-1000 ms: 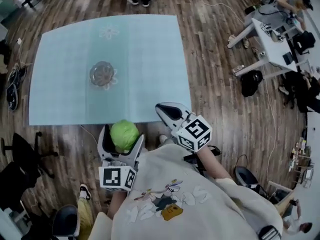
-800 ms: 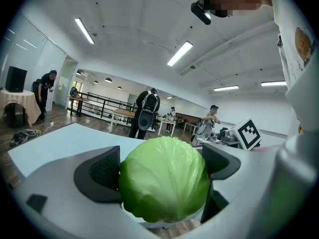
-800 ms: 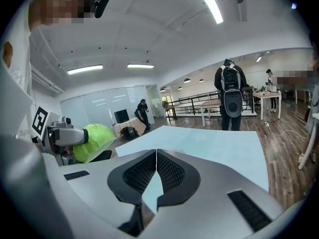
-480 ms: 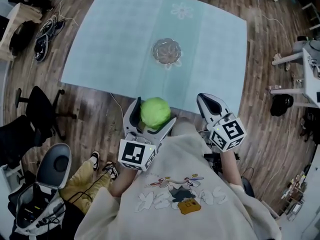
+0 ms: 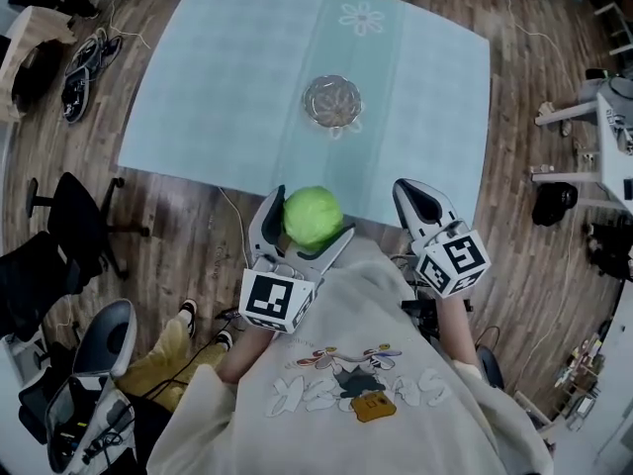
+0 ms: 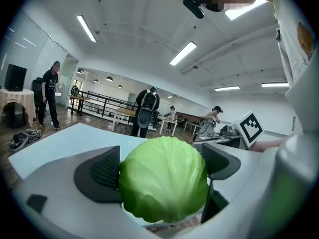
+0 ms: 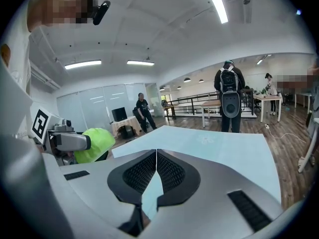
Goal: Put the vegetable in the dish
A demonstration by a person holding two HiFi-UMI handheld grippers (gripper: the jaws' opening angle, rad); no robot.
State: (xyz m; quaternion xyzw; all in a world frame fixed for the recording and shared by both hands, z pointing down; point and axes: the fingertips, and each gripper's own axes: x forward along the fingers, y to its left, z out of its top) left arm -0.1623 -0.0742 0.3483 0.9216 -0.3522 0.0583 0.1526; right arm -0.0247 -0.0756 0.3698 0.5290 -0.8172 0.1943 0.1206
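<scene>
At the near edge of the worktop (image 5: 227, 87), my left gripper (image 5: 313, 214) holds the cabbage (image 5: 313, 216) up close to the person's chest. It is a round, pale green head with smooth, tight leaves and faint veins. In the left gripper view the fingers (image 6: 102, 171) are clenched on the cabbage (image 6: 164, 178) from both sides, the dark ribbed pads pressing into its flanks. From there the blue cloth lies beyond and below it.

My right gripper (image 5: 410, 194) rides beside it, apart from the cabbage. In the right gripper view its fingers (image 7: 142, 172) are clenched together on nothing, pads meeting in a thin seam. The cabbage (image 7: 94, 144) shows off to that view's left.

Only bare light blue cloth lies between the cabbage and the dish (image 5: 309, 95). A white flower print (image 5: 361, 18) sits near the far edge. Wooden floor (image 5: 178, 226) surrounds the worktop, with a black chair (image 5: 59, 221) and some shoes (image 5: 84, 62) off to the left.

That dish is a small clear glass one with a ribbed, petal-like pattern, standing near the middle of the worktop on another flower print. I see the cloth through its glass. The cabbage is well apart from it, not yet in it.
</scene>
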